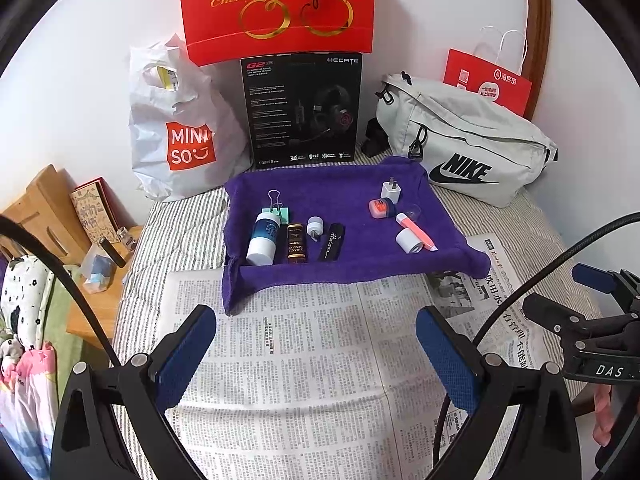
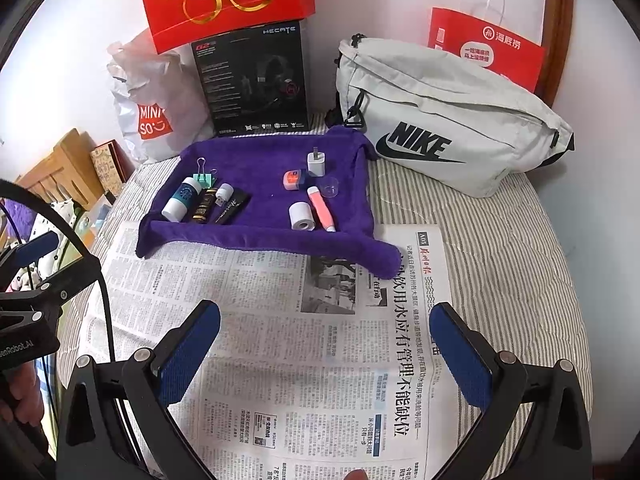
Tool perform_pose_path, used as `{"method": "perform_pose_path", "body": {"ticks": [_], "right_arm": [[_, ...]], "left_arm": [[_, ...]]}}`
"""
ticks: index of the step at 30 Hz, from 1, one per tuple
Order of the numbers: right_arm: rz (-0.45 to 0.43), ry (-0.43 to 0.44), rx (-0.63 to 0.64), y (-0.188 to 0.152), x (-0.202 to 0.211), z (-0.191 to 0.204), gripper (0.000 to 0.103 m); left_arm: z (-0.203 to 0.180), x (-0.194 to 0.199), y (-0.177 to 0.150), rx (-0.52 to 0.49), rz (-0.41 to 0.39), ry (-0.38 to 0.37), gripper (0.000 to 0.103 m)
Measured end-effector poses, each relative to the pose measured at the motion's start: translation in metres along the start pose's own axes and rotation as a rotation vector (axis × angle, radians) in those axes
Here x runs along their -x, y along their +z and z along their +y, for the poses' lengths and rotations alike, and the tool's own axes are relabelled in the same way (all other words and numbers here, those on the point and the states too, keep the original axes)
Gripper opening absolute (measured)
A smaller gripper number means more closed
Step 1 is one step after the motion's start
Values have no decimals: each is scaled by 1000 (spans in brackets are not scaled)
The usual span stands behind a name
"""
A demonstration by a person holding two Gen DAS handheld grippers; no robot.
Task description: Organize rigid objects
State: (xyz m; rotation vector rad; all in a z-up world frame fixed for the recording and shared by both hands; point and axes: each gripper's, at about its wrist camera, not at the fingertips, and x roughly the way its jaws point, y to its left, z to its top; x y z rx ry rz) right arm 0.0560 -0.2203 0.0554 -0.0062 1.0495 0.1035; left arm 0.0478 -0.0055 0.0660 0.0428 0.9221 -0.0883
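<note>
grippers: my left gripper (image 1: 316, 344) and right gripper (image 2: 325, 344) hung spread, holding nothing
towel (image 1: 360, 208): small stuff lay in two clusters, so start or finish, couldn't tell

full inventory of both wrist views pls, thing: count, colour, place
towel: 1, purple, on newspaper
bottle: 1, white/blue, towel left
binder clip: 1, green, behind bottle
small bottle: 1, brown, right of bottle
USB plug: 1, white, towel left
black stick: 1, black, towel left
charger: 1, white, towel right
tape roll: 1, white, towel right
highlighter: 1, pink, towel right
newspaper: 1, white, on bed
Nike bag: 1, grey, back right
headset box: 1, black, back
left gripper: 1, open
right gripper: 1, open
</note>
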Motion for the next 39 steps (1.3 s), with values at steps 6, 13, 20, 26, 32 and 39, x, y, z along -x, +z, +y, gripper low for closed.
{"method": "perform_pose_path", "body": {"ticks": [6, 13, 20, 26, 32, 39], "right_arm": [[-1, 1, 2, 0, 0, 0, 103], [2, 2, 4, -1, 1, 1, 103], [0, 2, 3, 0, 1, 1, 103], [-4, 1, -1, -1, 4, 0, 103], [-5, 0, 1, -1, 5, -3, 103], [-7, 1, 4, -1, 6, -2, 103]], "left_arm": [[1, 0, 0, -2, 0, -1, 101], [1, 0, 0, -1, 1, 3, 101], [2, 2, 0, 1, 1, 6, 101], [3, 2, 0, 5, 0, 4, 101], [5, 3, 1, 1, -3, -3, 101], [3, 4, 0, -6, -18, -2, 103]]}}
